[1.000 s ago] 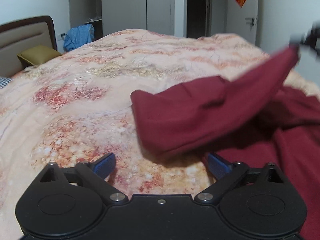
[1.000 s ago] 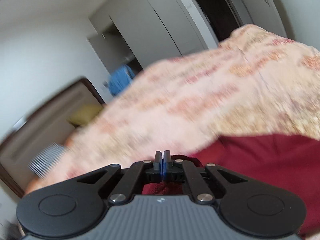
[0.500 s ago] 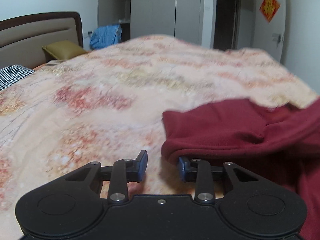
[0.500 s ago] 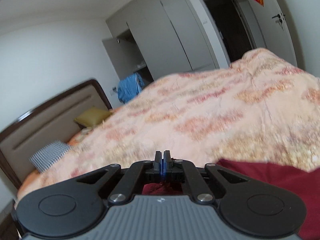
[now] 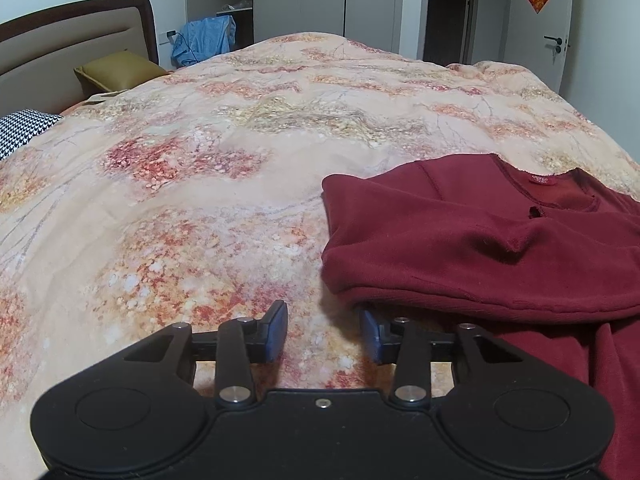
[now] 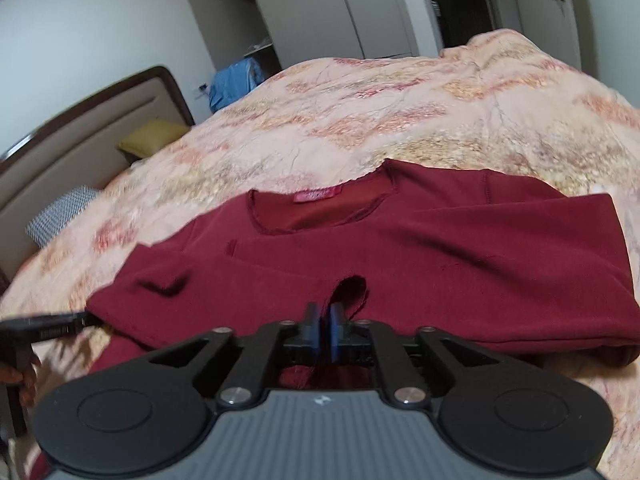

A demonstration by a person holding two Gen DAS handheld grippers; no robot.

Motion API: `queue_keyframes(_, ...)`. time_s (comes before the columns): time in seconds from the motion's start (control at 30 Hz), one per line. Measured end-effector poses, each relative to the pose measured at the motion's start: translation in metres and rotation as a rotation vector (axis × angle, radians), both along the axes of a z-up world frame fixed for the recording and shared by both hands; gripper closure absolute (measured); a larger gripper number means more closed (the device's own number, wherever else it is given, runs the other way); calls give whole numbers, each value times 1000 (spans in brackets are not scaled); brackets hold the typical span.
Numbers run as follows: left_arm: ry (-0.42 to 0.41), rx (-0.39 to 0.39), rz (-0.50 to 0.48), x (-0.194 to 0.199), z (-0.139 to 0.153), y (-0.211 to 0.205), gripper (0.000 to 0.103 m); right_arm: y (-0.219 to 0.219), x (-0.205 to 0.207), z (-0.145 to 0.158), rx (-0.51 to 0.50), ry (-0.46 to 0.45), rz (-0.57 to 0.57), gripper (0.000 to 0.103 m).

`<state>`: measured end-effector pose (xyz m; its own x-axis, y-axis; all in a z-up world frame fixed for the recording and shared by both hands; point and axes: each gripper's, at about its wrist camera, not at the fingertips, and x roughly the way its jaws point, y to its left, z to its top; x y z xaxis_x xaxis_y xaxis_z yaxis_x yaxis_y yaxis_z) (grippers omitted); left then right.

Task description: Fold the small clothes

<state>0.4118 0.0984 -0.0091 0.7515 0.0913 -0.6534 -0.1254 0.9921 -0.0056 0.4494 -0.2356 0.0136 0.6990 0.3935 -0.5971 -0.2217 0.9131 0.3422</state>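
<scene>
Two grippers: both letting go, so your fold settles.
Left gripper [image 5: 323,334]: jaws opening, nothing between.
Right gripper [image 6: 323,330]: jaws parting, sleeve cuff released (just ahead).
Shirt [image 6: 400,256]: on bed [image 5: 240,152], sleeves crossed, collar at 12 o'clock.

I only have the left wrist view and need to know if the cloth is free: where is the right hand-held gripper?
Observer: The right hand-held gripper is at the red shirt's near edge, jaws opening, with a pucker of cloth just past its tips.
Operator: How does the shirt's right side lie?
Observer: A sleeve lies folded across the chest, below the neckline label.
</scene>
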Motion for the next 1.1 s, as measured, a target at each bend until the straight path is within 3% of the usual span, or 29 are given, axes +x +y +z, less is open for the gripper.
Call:
queue_keyframes(0.03, 0, 4, 0, 0, 0, -1, 60, -1, 7, 0, -1, 4, -17, 57)
queue_keyframes(0.07, -1, 6, 3, 0, 0, -1, 61, 0, 12, -2, -8, 7, -31, 57)
queue_keyframes(0.13, 1, 2, 10, 1, 0, -2, 63, 4, 23, -6, -21, 28, -40, 63)
queue_keyframes(0.17, 3, 3, 14, 1, -1, -2, 65, 7, 27, -7, -25, 32, -29, 86)
queue_keyframes(0.2, 6, 5, 16, 1, -1, -2, 66, 11, 29, -7, -37, 28, -13, 95)
queue_keyframes(0.3, 13, -3, 2, 2, 0, -1, 75, 24, 26, 7, -115, -71, 21, 97)
queue_keyframes(0.43, 19, 2, -15, 3, 1, -3, 76, 30, 20, 37, -200, -234, 1, 99)
queue_keyframes(0.53, 25, -3, -18, 3, 1, -5, 77, 33, 29, 36, -260, -227, -8, 99)
queue_keyframes(0.63, 32, -24, -21, -1, 4, -5, 67, 33, 37, 16, -299, -140, 3, 99)
queue_keyframes(0.7, 33, -24, -33, -6, 10, -6, 53, 29, 35, 8, -295, -111, -8, 99)
queue_keyframes(0.73, 32, -22, -38, -9, 14, -8, 38, 24, 33, 7, -276, -102, -20, 98)
queue_keyframes(0.77, 29, -17, -38, -12, 19, -9, 29, 20, 30, 9, -260, -98, -34, 96)
queue_keyframes(0.83, 21, -4, -38, -20, 31, -13, 22, 11, 21, 14, -255, -103, -47, 85)
queue_keyframes(0.93, -4, -5, -49, -36, 52, -19, 12, 1, -1, 32, -251, -132, -43, 49)
queue_keyframes(1.1, -77, 5, -43, -75, 88, -30, 3, -11, -56, 66, -229, -204, -31, 18)
